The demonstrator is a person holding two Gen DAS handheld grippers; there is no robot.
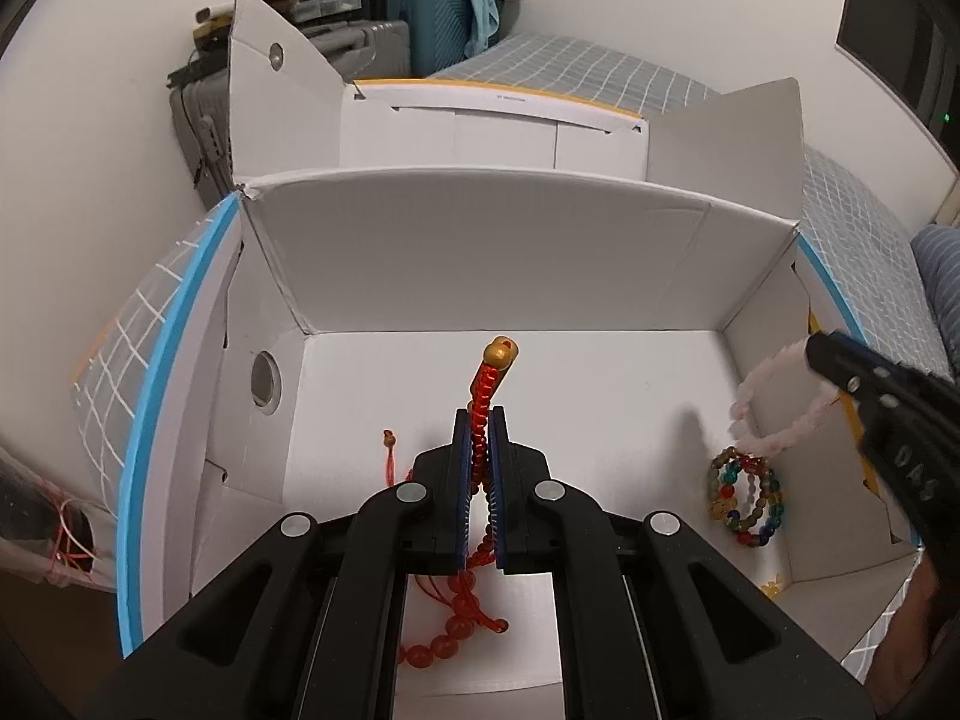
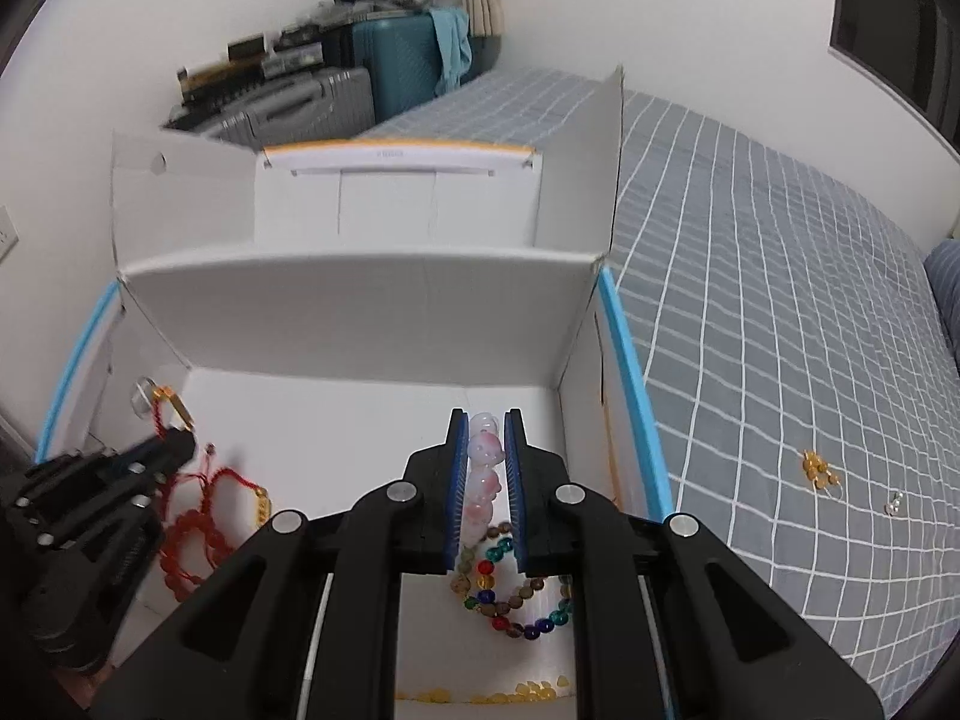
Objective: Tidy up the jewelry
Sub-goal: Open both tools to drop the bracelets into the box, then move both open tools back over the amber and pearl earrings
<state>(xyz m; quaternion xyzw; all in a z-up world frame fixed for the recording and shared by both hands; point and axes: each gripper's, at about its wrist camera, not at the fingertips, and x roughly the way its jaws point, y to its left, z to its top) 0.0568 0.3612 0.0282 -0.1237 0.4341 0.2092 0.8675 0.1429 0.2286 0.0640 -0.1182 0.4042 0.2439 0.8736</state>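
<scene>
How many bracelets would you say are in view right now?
3: red bracelet in the left gripper, pink bracelet in the right gripper, multicoloured bracelet on the box floor; others may be hidden.

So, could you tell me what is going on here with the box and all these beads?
A person is sorting jewelry into an open white cardboard box on a grey checked bedspread. The left gripper is shut on a red braided cord bracelet with a gold bead; the right gripper is shut on a pale pink bead bracelet. Both are over the box floor, where a multicoloured glass bead bracelet already lies.
</scene>
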